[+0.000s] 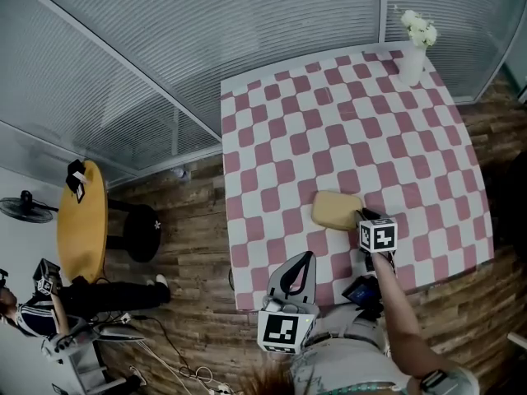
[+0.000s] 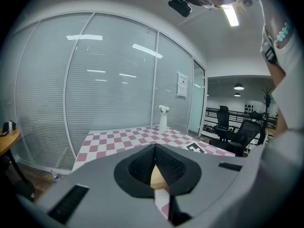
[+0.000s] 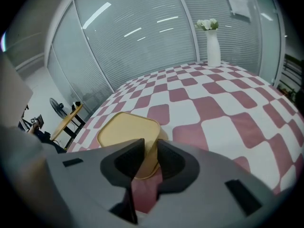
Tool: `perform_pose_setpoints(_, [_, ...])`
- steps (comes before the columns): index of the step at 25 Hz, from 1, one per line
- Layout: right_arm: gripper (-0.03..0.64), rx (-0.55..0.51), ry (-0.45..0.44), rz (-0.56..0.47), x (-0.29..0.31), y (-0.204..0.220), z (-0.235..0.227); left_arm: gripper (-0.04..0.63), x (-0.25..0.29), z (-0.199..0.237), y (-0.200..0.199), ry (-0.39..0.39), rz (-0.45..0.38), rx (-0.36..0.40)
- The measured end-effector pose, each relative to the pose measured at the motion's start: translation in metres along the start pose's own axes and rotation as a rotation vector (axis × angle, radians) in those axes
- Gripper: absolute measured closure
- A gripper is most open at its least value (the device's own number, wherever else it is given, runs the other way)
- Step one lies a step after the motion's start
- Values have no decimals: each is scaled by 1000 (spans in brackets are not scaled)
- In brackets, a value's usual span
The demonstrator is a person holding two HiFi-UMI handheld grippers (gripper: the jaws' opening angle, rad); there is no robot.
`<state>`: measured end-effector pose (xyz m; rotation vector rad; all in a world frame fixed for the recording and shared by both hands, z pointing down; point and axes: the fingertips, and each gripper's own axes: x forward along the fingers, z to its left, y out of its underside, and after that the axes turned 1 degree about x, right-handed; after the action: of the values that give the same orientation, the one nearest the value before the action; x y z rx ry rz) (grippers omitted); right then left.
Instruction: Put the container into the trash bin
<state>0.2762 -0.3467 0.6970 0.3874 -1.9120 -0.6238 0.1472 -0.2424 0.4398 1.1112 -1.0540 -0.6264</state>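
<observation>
Looking down in the head view, one tan container [image 1: 336,209] lies lid-up on the checked tabletop [image 1: 329,113], near its front edge. One white vase [image 1: 412,62] with flowers [image 1: 418,28] stands at the far corner, well apart from it. Two claws show. The right claw [image 1: 368,219] reaches the container's right side, but its marker cube [image 1: 377,234] covers the tips, so contact is hard to make out. The left claw [image 1: 308,257] hangs at the tabletop's front edge, short of the container. Off to the left stand one round side table [image 1: 81,220] and one fan [image 1: 23,207], and one person [image 1: 82,299] sits partly cut off by the frame's corner.

From the left gripper view, the left claw's [image 2: 155,161] jaws are pressed together at the tips with nothing between them. Only a sliver of the container [image 2: 158,177] shows through the small gap lower down; the claw's body hides the rest. Two office chairs [image 2: 247,132] stand dim behind the glass.

Along the right gripper view, the right claw [image 3: 146,151] is spread, and the container's [image 3: 126,129] near corner stands in the gap between its jaws. Whether the pads touch its wall I cannot tell. The claw's body hides the container's near side, while its lid shows whole beyond the tips.
</observation>
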Motion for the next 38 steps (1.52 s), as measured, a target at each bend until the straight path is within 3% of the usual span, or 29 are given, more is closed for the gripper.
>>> perform_pose_setpoints(6, [551, 38, -18, -12, -2, -1, -1, 589, -2, -1, -1, 9, -3, -8])
perform_pose_setpoints(19, [603, -73, -39, -47, -6, -12, 19, 589, -16, 10, 0, -9, -24, -14])
perform_pose_setpoints(38, [607, -280, -44, -109, -31, -30, 61, 589, -34, 24, 5, -7, -51, -6])
